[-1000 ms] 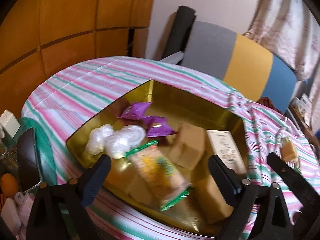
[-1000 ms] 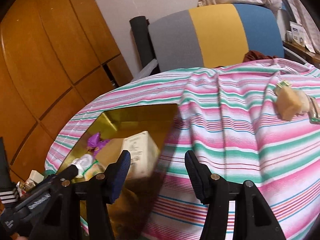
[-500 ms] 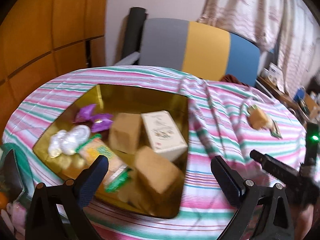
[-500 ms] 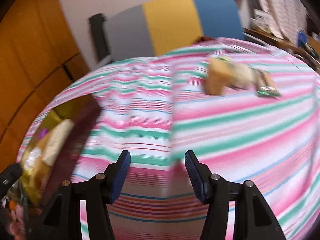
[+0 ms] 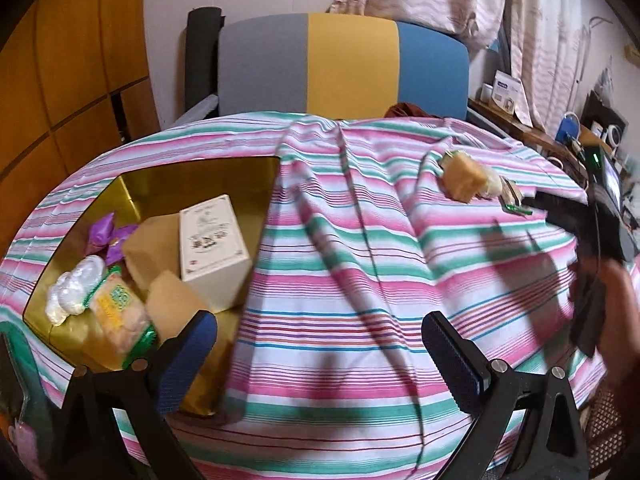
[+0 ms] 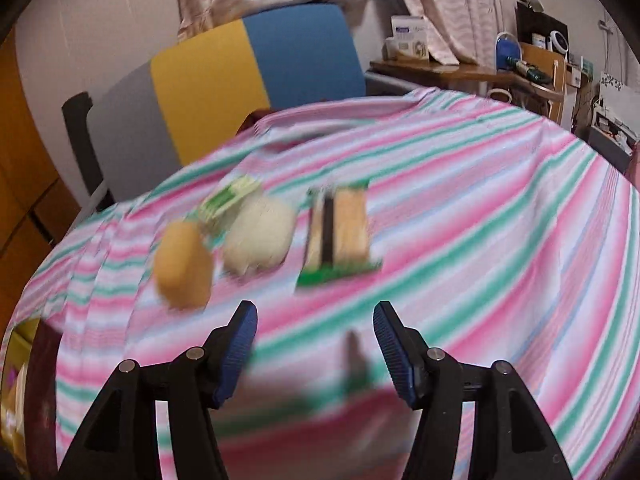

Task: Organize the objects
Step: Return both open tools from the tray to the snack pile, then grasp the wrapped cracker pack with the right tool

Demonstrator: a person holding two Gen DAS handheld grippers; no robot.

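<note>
Striped cloth (image 6: 460, 208) bears a blurred tan block (image 6: 182, 268), round white bundle (image 6: 260, 240).

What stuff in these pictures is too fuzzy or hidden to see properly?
- Right wrist view: the snacks on the cloth, such as the green-edged packet, are blurred, so no label reads.
- Left wrist view: the gold tin has its near corner hidden by the left gripper.
- Left wrist view: the right gripper is blurred and partly cut off.

Counted in gold tray (image 5: 132, 196): two purple packets (image 5: 105, 229), one white box (image 5: 212, 248). On striped surface (image 6: 460, 216): four loose snack items (image 6: 260, 236).
</note>
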